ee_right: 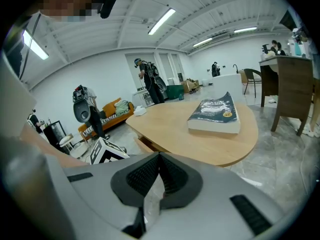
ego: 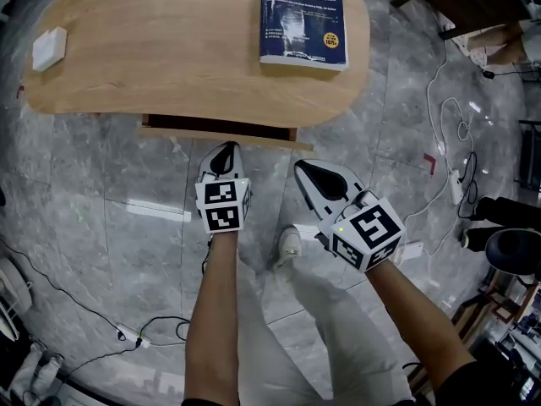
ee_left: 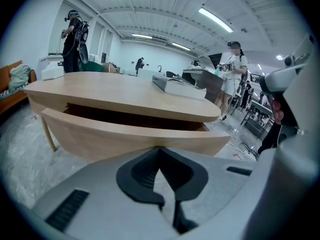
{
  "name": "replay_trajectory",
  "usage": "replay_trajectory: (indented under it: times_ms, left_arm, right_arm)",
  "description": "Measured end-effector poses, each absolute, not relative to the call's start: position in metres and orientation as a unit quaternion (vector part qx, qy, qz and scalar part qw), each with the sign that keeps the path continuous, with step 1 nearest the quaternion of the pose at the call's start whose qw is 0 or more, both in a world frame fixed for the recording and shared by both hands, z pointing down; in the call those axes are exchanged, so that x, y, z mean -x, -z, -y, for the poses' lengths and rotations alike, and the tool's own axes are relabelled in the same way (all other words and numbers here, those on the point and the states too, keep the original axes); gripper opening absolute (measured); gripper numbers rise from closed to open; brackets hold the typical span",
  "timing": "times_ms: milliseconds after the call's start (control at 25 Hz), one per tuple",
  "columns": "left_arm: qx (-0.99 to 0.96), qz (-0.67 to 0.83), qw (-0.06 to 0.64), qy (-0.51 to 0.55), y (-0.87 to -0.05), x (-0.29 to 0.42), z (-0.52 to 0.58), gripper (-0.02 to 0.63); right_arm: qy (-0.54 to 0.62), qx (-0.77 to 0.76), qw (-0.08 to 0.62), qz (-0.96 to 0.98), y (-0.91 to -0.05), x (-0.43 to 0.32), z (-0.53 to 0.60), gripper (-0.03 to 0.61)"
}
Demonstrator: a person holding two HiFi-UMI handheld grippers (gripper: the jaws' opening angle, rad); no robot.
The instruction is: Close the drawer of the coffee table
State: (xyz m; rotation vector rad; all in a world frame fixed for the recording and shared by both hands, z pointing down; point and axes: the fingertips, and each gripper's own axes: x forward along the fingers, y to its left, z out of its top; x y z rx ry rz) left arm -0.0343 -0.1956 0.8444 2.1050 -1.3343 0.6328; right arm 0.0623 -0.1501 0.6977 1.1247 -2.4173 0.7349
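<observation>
The oval wooden coffee table [ego: 169,49] has its drawer [ego: 220,132] pulled out a little from the near edge. In the left gripper view the drawer's curved front [ee_left: 135,139] fills the middle, with a dark gap above it. My left gripper [ego: 225,152] is shut and empty, its tip close to the drawer front; I cannot tell if it touches. My right gripper [ego: 311,176] is also shut and empty, held apart from the table, a little below and right of the drawer. From the right gripper view the tabletop [ee_right: 200,134] and drawer corner [ee_right: 142,145] show.
A blue book [ego: 303,19] lies on the table's right part and a white box [ego: 49,47] on its left end. Cables and power strips [ego: 456,184] trail over the grey tiled floor. My shoe [ego: 289,245] and legs stand below the grippers. People stand in the background.
</observation>
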Motion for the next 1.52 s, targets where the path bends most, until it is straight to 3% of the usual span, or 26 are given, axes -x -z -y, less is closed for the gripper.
replay_trajectory:
  times_ms: [1520]
  left_arm:
    - [-0.783,0.498,0.288,-0.237,-0.843,0.023,0.245,0.003]
  right_arm:
    - [-0.275,-0.440,0.185,0.835,-0.702,-0.094,0.164,0.011]
